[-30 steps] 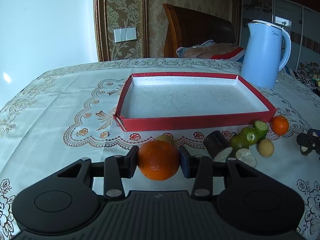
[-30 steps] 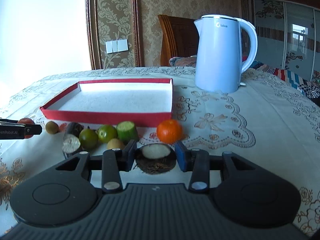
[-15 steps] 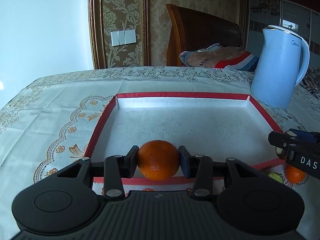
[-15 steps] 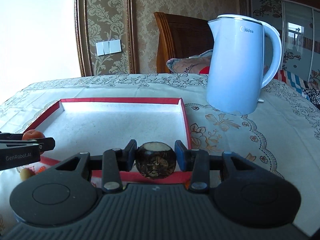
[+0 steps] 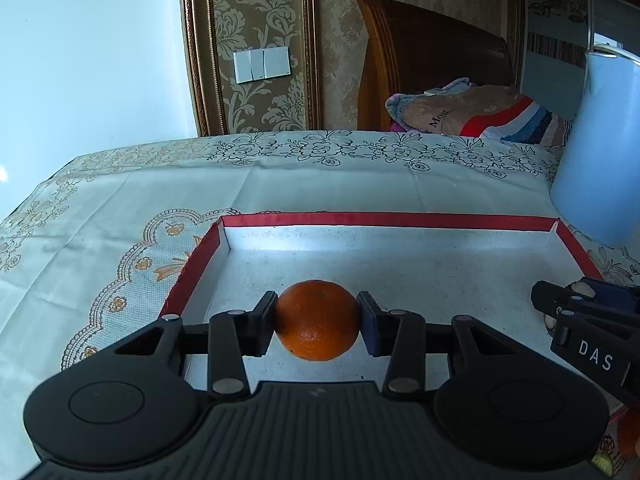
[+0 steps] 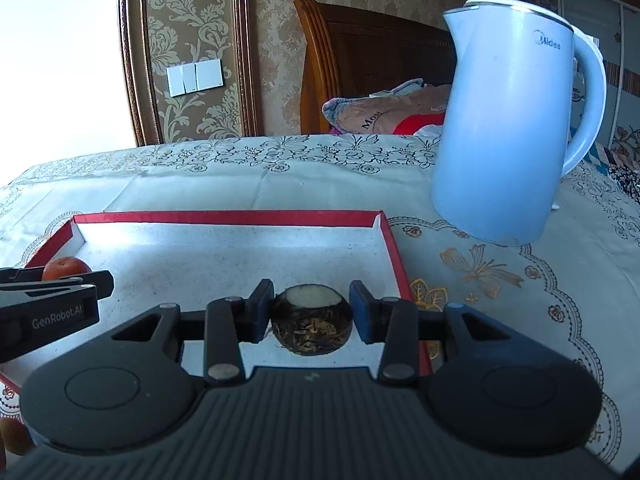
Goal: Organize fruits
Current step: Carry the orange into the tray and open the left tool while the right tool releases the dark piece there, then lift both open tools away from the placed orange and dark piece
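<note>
Left gripper (image 5: 317,322) clamps an orange (image 5: 317,320); right gripper (image 6: 311,316) clamps a dark cut-topped fruit (image 6: 312,320), both held over the red tray (image 6: 394,248). Tray floor appears bare beyond them: nothing deposited yet, task early. Blue kettle (image 6: 508,136) stands just beside the tray's far right corner.

Orange (image 5: 316,320) & dark cut-top fruit (image 6: 312,320) held over red-rimmed tray (image 5: 392,219).

Black ribbed left gripper (image 5: 318,320), blue-padded jaws
</note>
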A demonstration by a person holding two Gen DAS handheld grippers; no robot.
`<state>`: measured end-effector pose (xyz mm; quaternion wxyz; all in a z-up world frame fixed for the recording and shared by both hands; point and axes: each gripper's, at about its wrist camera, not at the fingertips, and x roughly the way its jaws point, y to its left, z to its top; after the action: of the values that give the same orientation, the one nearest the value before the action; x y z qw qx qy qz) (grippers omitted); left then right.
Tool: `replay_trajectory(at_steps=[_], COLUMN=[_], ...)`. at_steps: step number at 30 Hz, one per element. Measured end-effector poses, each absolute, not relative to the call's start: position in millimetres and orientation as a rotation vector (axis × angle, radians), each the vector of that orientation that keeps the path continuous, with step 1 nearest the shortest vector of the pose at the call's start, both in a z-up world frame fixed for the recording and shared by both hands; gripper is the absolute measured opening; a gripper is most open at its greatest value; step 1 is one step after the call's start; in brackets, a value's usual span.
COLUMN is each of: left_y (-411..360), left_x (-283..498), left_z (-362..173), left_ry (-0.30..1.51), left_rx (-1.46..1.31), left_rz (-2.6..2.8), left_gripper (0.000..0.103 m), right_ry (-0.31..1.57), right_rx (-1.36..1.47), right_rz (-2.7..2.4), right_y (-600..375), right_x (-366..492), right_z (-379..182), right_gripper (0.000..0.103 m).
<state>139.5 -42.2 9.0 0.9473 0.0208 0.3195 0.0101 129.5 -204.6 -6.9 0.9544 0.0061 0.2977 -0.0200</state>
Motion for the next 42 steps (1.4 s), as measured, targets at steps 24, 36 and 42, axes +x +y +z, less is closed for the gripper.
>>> replay_trajectory(at_steps=[24,36,42], left_y=[-41,-39,-40], left_x=[150,149,150], left_z=[-1,0,-2], left_ry=[0.673,0.654,0.665], left_rx=[0.039,0.027,0.029], left_rz=[0.051,0.055,0.050], left_gripper=[0.051,0.068,0.068], right_ry=[0.604,0.581,0.559], right_rx=[-0.021,-0.043,-0.046], right_rz=[-0.046,-0.063,-0.072], right_y=[-199,-198,-199], right_x=[134,131,129], right_z=[-13,-11,-9], right_gripper=[0.047,0.072,0.092])
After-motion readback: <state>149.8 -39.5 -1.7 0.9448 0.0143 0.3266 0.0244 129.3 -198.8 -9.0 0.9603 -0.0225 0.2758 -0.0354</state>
